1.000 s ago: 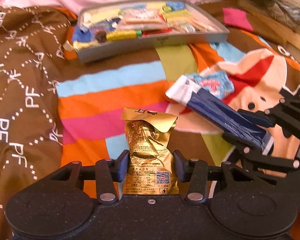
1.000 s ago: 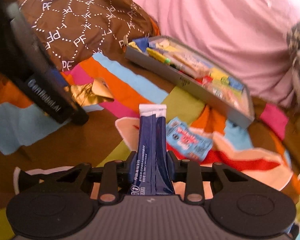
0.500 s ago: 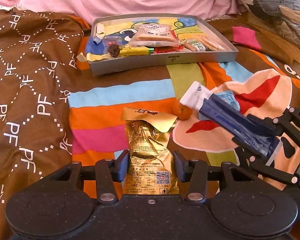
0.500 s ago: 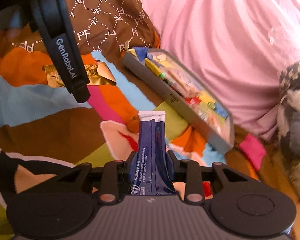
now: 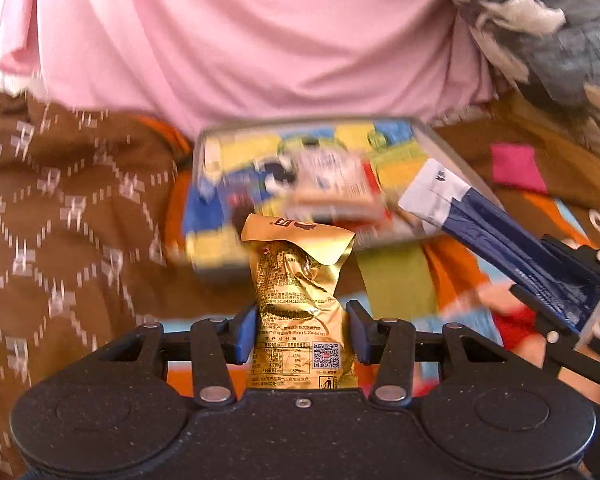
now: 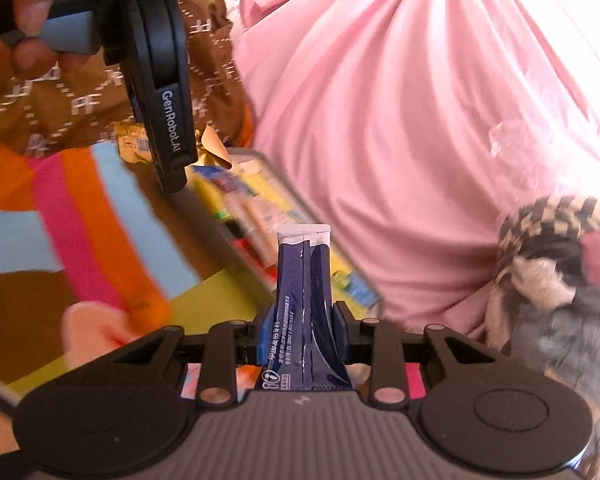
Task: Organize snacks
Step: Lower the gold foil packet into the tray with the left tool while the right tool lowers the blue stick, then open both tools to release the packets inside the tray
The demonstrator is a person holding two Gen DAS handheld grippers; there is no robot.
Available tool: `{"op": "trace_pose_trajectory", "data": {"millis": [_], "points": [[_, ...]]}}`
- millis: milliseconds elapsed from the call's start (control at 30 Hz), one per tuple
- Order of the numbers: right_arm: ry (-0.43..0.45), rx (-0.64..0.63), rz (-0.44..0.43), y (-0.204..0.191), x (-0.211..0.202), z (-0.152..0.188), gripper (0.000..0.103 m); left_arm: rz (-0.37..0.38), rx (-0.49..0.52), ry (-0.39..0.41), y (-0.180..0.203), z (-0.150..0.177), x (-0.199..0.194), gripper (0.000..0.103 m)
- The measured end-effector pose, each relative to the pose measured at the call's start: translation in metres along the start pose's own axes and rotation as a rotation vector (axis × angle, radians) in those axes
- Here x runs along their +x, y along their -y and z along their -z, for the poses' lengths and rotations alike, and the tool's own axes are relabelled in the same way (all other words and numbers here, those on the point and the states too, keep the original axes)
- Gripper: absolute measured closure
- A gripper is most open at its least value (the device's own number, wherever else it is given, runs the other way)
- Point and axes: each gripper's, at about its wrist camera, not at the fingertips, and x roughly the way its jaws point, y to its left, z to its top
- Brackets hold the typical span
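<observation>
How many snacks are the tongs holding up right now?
2. The gold packet is pinched in the left tongs. The dark blue sachet is pinched in the right tongs. More snacks lie blurred in the grey tray.

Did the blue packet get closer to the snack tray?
Yes. The blue packet moved forward toward the tray; its white tip now overlaps the tray.

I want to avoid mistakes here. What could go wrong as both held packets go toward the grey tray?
The grey metal tray already looks crowded, so the gold foil packet in the left gripper may land on top and slide off. The dark blue stick sachet in the right gripper comes in close beside it; they might collide.
</observation>
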Motion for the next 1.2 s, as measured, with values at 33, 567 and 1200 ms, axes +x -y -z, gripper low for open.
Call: {"op": "trace_pose_trajectory", "data": {"millis": [33,567,1200], "points": [[0.009,-0.006,0.008,0.005,0.007,-0.004,0.069,-0.005,0.001,0.009,-0.002,-0.009,0.004,0.054],[-0.015,0.12,0.0,0.038,0.153,-0.034,0.068,-0.139,-0.072,0.071,-0.045,-0.09,0.106,0.054],[-0.117,0.52,-0.151,0.071,0.182,0.002,0.036,-0.146,-0.035,-0.023,-0.048,-0.072,0.155,0.042]]}}
